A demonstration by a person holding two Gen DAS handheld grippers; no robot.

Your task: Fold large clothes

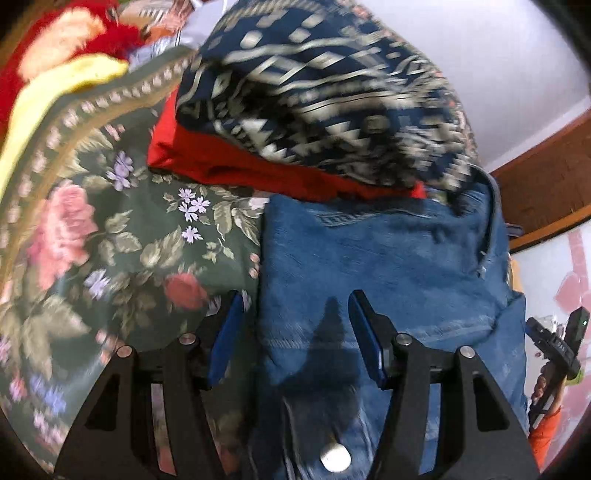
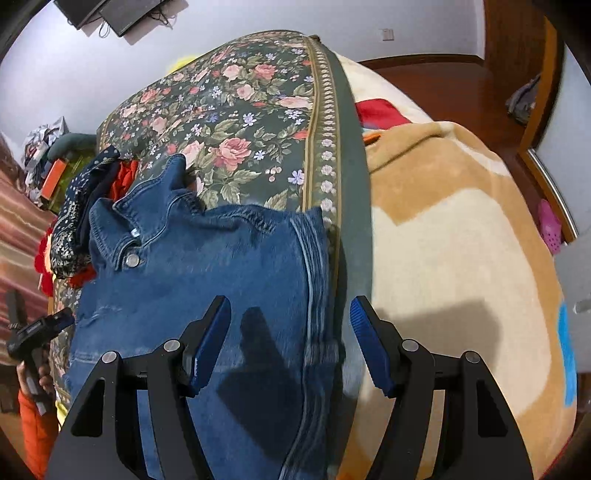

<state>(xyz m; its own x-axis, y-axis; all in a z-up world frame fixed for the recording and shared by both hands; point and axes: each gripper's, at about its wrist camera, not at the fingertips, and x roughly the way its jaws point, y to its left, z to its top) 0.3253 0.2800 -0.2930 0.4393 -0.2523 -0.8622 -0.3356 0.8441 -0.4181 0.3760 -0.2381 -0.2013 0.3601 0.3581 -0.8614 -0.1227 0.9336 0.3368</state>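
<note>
The bed (image 2: 236, 110), under a dark green floral cover (image 1: 122, 236), fills a room with white walls (image 2: 258, 18) and brown wood trim. A tan plush blanket (image 2: 443, 258) takes the cover's right edge. The denim garment (image 2: 229, 273) lies on the cover near the bed's front edge, long axis running away from both claws toward a navy patterned cloth (image 1: 317, 85) and red cloth (image 1: 236, 162) piled behind its collar end. The left gripper (image 1: 295, 325) straddles the denim's left edge, the right gripper (image 2: 290, 325) its right seam edge; both hang about half open, holding nothing, roughly equally near. Probably the next grab is those side edges.
</note>
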